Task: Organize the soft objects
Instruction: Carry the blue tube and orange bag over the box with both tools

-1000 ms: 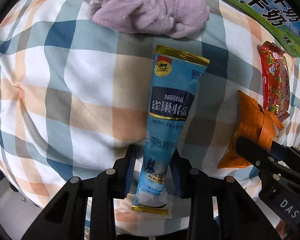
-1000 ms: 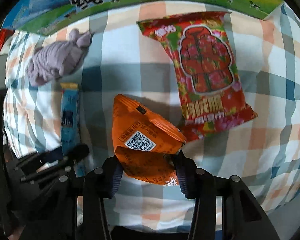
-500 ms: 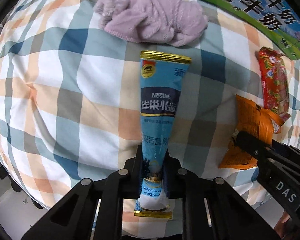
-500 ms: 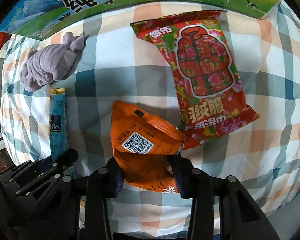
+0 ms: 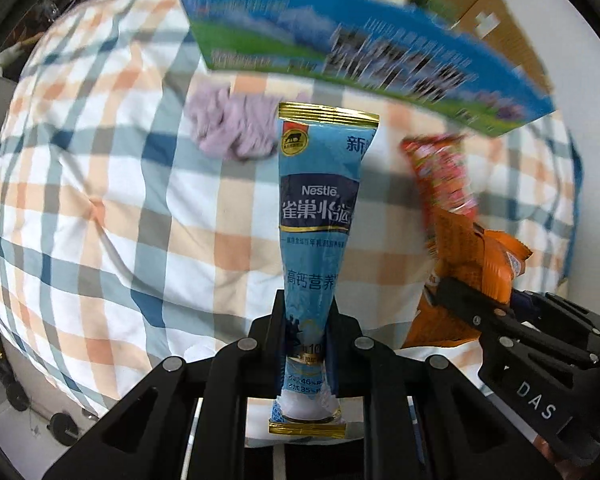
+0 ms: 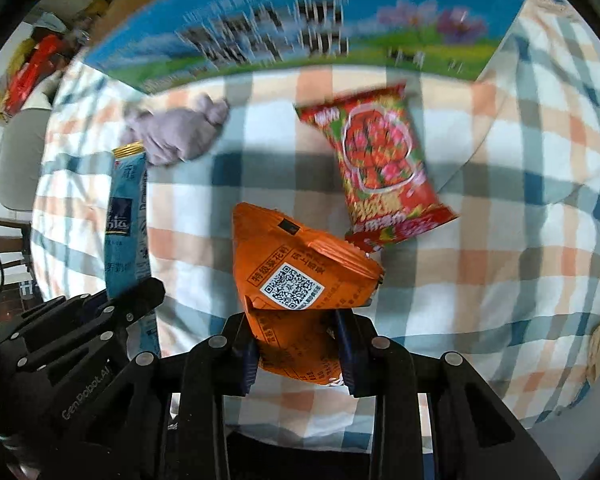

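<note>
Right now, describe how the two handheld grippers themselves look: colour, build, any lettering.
Both are matte black plastic linkages studded with round silver rivets. The left gripper and the right gripper carry dark blue finger pads. White lettering: "GenRobot.AI" on the left one's body, "DAS" on the right's. No cables or sleeves show.

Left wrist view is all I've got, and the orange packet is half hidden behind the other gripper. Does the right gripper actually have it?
Observer: Yes. In the right wrist view the right gripper has one finger pressed against each side of the orange packet, on its lower half.
Operator: Which face is showing there?
Observer: The printed side with a white QR code faces that camera.
Operator: And the red packet, I only see it edge on.
Observer: The red packet lies flat on the checked cover, its whole front showing.
</note>
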{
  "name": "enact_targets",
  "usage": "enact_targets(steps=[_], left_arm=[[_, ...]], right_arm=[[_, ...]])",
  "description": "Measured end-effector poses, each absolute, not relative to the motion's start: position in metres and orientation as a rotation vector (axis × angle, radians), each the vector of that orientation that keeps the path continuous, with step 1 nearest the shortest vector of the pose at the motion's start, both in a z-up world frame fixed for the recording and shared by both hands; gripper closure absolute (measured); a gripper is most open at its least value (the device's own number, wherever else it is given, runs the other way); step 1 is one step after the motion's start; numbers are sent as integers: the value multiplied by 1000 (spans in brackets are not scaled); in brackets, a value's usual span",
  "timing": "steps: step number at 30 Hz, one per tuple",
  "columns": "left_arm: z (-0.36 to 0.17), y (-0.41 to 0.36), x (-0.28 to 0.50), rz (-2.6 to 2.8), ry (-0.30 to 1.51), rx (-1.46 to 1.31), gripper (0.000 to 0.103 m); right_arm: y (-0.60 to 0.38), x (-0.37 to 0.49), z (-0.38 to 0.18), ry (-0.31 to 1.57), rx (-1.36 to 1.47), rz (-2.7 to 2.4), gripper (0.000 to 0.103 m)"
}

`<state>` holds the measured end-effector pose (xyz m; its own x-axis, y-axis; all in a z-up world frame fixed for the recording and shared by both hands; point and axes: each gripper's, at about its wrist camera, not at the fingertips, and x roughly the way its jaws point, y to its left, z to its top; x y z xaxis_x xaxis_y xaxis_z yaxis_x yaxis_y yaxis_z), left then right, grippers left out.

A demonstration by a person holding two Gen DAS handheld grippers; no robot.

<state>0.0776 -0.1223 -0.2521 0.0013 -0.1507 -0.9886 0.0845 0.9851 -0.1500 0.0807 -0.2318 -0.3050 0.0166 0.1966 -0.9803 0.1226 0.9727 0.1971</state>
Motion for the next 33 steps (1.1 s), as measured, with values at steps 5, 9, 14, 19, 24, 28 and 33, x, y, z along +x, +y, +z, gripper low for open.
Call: enact_targets(steps=[5,9,14,19,24,28,33], left_arm=[[-208,-126,97,-234,1475,-70,90],[-173,-127,109,-264,1405,-66,90],[-143,-132,133,-292,1341,-48,90],[-133,-142,156,-319,1317,-55,90],[-128,-142,191,-331,1315,-63,90],[-130,-140,230,-329,1321,-55,90],[-152,-135,286,-325,1381,-48,90]], right_arm=[[-242,85,-254,1463,243,74,69],[-249,90,-214,1386,236,74,69],[-257,101,-178,1317,233,63,69],[-263,114,-156,1277,255,54,69],[-272,137,-152,1268,287,43,69],[-280,169,-154,1265,306,21,69],[-287,216,-164,1278,316,-5,69]])
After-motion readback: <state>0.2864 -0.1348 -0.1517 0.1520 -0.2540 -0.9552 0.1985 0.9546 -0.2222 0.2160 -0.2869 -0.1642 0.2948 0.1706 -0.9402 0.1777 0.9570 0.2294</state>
